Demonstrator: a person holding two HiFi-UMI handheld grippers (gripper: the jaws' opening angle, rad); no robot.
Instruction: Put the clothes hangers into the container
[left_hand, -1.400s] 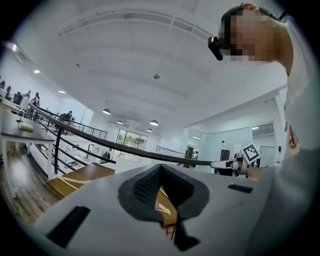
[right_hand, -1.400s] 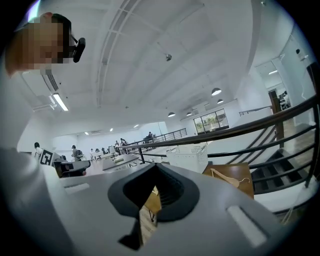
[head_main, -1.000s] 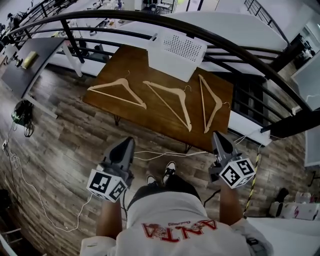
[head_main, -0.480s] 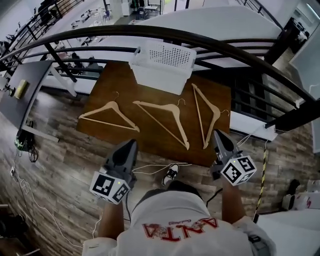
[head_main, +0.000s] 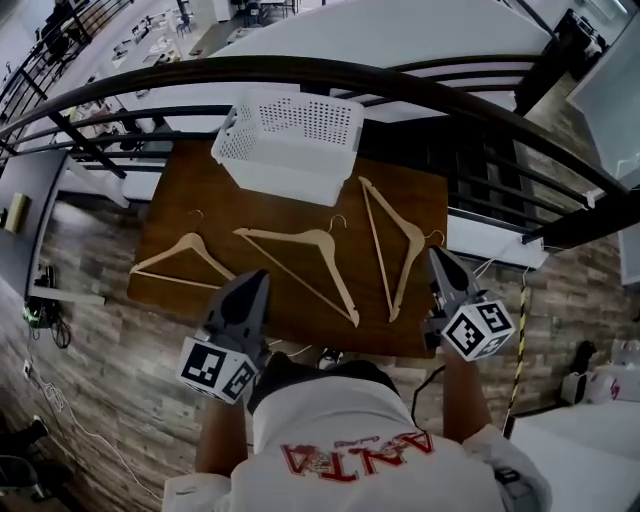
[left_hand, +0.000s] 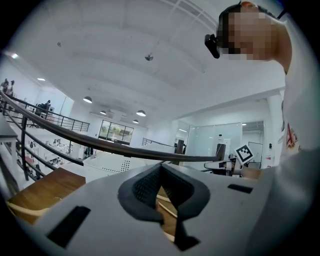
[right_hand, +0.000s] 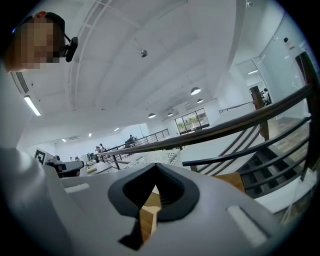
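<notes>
Three wooden hangers lie flat on a brown table (head_main: 190, 195): a left one (head_main: 190, 240), a middle one (head_main: 300, 236) and a right one (head_main: 411, 233). Behind them stands a white perforated basket (head_main: 285, 165), also seen in the left gripper view (left_hand: 107, 162). My left gripper (head_main: 255, 278) hangs shut and empty over the table's near edge, in front of the middle hanger. My right gripper (head_main: 436, 256) is shut and empty too, just right of the right hanger's lower end. Both point roughly level toward the basket. Pale wood (right_hand: 147, 215) shows under the right jaws.
A dark curved handrail (head_main: 400, 80) with lower rails runs behind the table and basket. Stairs drop away to the right (head_main: 490, 170). Wood-plank floor surrounds the table, with cables on it at the left (head_main: 45, 290). Another grey table stands far left (head_main: 20, 200).
The person has stepped toward the table, so table, hangers and basket sit nearer and lower in the head view. Both grippers now reach the table's near edge, their jaws unchanged.
</notes>
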